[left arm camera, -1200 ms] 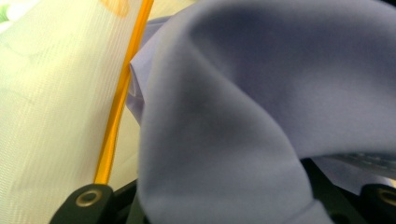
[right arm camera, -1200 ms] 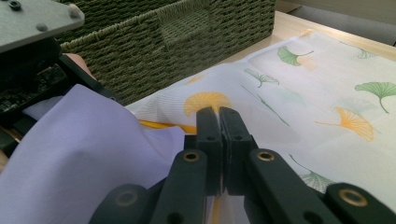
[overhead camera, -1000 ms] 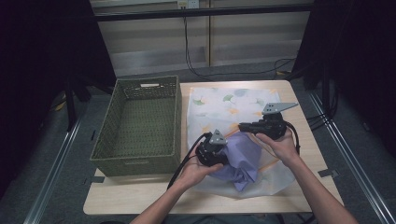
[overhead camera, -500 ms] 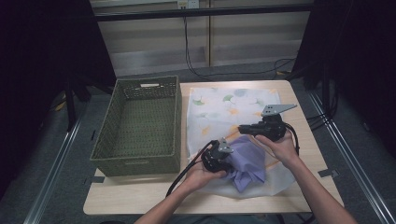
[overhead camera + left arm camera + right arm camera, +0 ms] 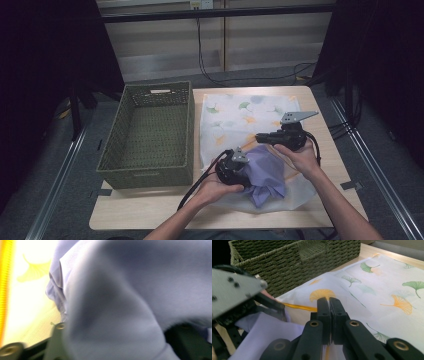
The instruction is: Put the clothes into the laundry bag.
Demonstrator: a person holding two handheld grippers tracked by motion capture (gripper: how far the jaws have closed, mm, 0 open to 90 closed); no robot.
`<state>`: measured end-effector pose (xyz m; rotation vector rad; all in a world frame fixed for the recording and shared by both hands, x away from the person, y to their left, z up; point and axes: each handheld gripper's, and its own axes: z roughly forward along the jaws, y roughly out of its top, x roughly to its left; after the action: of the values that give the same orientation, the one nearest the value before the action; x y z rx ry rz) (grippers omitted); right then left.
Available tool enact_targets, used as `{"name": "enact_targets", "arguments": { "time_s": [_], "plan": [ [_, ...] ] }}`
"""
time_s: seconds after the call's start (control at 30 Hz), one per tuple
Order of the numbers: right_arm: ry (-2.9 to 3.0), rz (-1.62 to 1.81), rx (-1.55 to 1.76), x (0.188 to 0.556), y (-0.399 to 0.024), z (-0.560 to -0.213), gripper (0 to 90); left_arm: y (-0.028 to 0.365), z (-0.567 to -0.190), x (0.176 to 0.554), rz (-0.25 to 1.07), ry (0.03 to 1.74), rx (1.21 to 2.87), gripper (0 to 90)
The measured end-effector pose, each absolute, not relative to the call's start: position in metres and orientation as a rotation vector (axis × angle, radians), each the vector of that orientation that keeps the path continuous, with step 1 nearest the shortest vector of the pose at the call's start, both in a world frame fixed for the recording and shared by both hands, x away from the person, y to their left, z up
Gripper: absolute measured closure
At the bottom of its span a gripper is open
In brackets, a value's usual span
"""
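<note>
Lilac cloth (image 5: 130, 302) blurs over the left gripper (image 5: 239, 169), hiding its jaws

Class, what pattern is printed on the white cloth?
Green and orange ginkgo leaves on the white cloth, best in the right gripper view.

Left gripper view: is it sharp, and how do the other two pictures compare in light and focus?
Left gripper view: blurred, lavender cloth too close. Right gripper view: sharp on shut jaws and leaf-print cloth. High view: table lit, surroundings dark.
</note>
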<state>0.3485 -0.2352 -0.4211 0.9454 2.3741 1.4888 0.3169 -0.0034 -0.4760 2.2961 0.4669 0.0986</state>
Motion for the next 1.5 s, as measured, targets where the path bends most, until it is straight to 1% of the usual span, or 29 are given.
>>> {"name": "enact_targets", "arguments": {
  "time_s": [0.07,0.13,0.23,0.33,0.43,0.67,0.73,0.77,0.9,1.1,1.13,1.17,1.23,1.3,1.33,1.4,1.47,1.5],
  "plan": [
    [2.370,1.490,0.952,0.349,-0.236,-0.421,88.1,0.001,-0.472,0.317,0.095,0.493,2.258,31.9],
    [2.371,1.490,0.952,0.349,-0.236,-0.422,88.1,0.007,-0.467,0.317,0.113,0.489,2.225,28.5],
    [2.370,1.490,0.952,0.349,-0.236,-0.422,88.1,0.013,-0.460,0.317,0.070,0.518,2.183,22.4],
    [2.365,1.489,0.961,0.350,-0.237,-0.422,88.1,0.023,-0.450,0.316,0.020,0.553,2.144,21.7],
    [2.364,1.488,0.963,0.350,-0.237,-0.422,88.1,0.031,-0.444,0.311,0.059,0.543,2.133,19.7],
    [2.364,1.493,0.956,0.349,-0.236,-0.421,88.1,0.042,-0.432,0.295,0.071,0.495,2.138,17.8],
    [2.363,1.498,0.957,0.349,-0.237,-0.421,88.1,0.047,-0.430,0.290,0.075,0.454,2.140,18.5],
    [2.364,1.493,0.959,0.349,-0.237,-0.421,88.1,0.049,-0.429,0.287,0.081,0.451,2.144,20.5],
    [2.366,1.485,0.955,0.349,-0.236,-0.421,88.0,0.058,-0.424,0.277,0.088,0.460,2.113,18.0],
    [2.373,1.482,0.955,0.349,-0.234,-0.422,88.0,0.067,-0.415,0.269,0.116,0.449,2.064,18.2],
    [2.372,1.481,0.955,0.349,-0.234,-0.422,88.0,0.067,-0.415,0.269,0.123,0.443,2.047,20.4],
    [2.371,1.480,0.954,0.349,-0.234,-0.422,88.0,0.066,-0.416,0.270,0.119,0.435,2.046,24.9],
    [2.369,1.481,0.951,0.348,-0.234,-0.421,87.8,0.064,-0.418,0.271,0.149,0.448,2.059,27.6],
    [2.367,1.485,0.955,0.349,-0.235,-0.421,87.8,0.060,-0.421,0.273,0.132,0.410,2.091,31.1],
    [2.366,1.480,0.956,0.349,-0.235,-0.422,87.8,0.059,-0.424,0.274,0.149,0.414,2.097,32.6],
    [2.369,1.479,0.956,0.349,-0.235,-0.422,87.7,0.056,-0.432,0.276,0.114,0.393,2.113,36.0],
    [2.371,1.481,0.955,0.349,-0.234,-0.422,87.7,0.053,-0.440,0.278,0.121,0.383,2.154,36.3],
    [2.371,1.482,0.956,0.349,-0.234,-0.422,87.7,0.050,-0.446,0.280,0.096,0.375,2.182,36.0]
  ]
}}
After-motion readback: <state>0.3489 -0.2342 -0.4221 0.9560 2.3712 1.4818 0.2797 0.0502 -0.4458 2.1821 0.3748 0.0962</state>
